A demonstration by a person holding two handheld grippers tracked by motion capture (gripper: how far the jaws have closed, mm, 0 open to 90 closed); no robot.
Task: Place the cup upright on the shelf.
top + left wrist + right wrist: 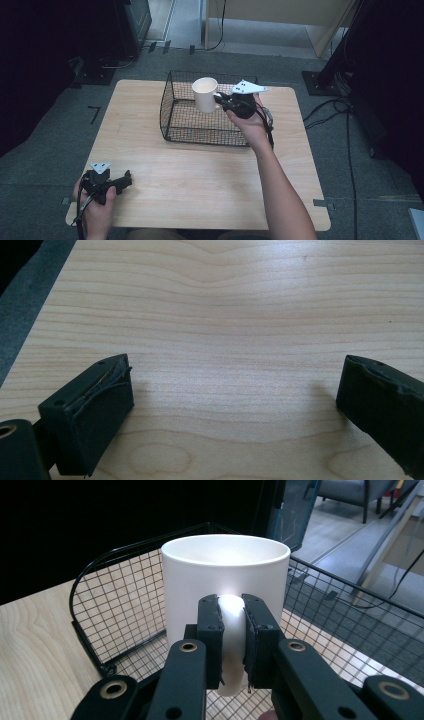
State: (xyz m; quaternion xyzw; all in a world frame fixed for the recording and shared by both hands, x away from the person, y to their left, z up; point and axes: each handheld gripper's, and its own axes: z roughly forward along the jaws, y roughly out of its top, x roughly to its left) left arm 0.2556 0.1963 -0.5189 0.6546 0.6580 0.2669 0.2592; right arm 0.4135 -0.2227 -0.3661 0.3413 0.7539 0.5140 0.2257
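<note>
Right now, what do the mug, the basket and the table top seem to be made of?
Mug: probably glazed ceramic; white, smooth, thick rim, soft sheen on the handle. Basket: black wire mesh, likely coated metal; thin grid with a thicker rim wire. Table top: pale wood or wood-look laminate; printed-looking grain, satin glare, so I cannot tell which.

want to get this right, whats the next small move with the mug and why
Probably lower it: the right gripper is shut on the handle of the mug, which hangs upright over the basket, apparently not resting on its floor. The left gripper sits open on the table.
</note>
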